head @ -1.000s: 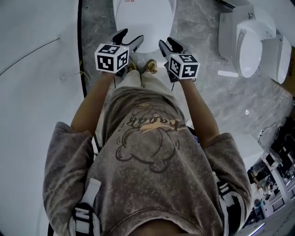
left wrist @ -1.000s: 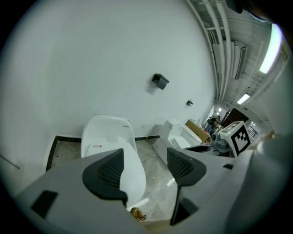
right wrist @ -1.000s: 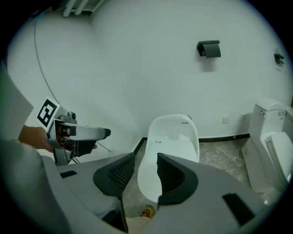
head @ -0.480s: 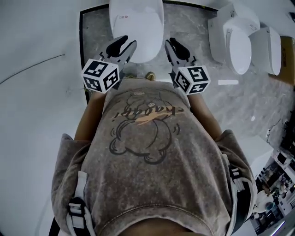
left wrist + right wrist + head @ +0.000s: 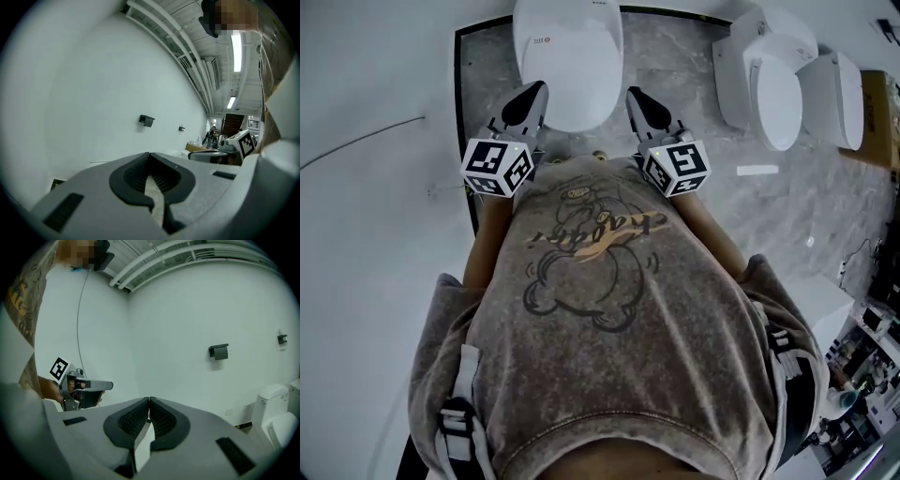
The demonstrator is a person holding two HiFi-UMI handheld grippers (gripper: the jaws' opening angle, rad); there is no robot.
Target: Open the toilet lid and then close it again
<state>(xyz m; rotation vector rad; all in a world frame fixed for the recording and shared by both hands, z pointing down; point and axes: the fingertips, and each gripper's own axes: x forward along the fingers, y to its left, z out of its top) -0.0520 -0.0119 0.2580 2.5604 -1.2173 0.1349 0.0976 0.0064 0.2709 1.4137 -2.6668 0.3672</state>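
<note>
Grey stone floor (image 5: 675,56). The white toilet lid (image 5: 569,66) lies shut at 12 o'clock, its long way running 12 to 6. The left gripper (image 5: 534,90) and right gripper (image 5: 635,95) point toward 12, nearly level, jaws pressed together, empty.

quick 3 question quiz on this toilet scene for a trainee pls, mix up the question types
1. True or false: the white oval toilet lid at the top of the head view is raised.
2. What is between the jaws of the left gripper? A) the lid's edge B) a cloth C) nothing
3. Fill in: the jaws of the right gripper are ____.
Key: 1 false, it lies down flat; 2 C; 3 shut, with nothing between them.
</note>
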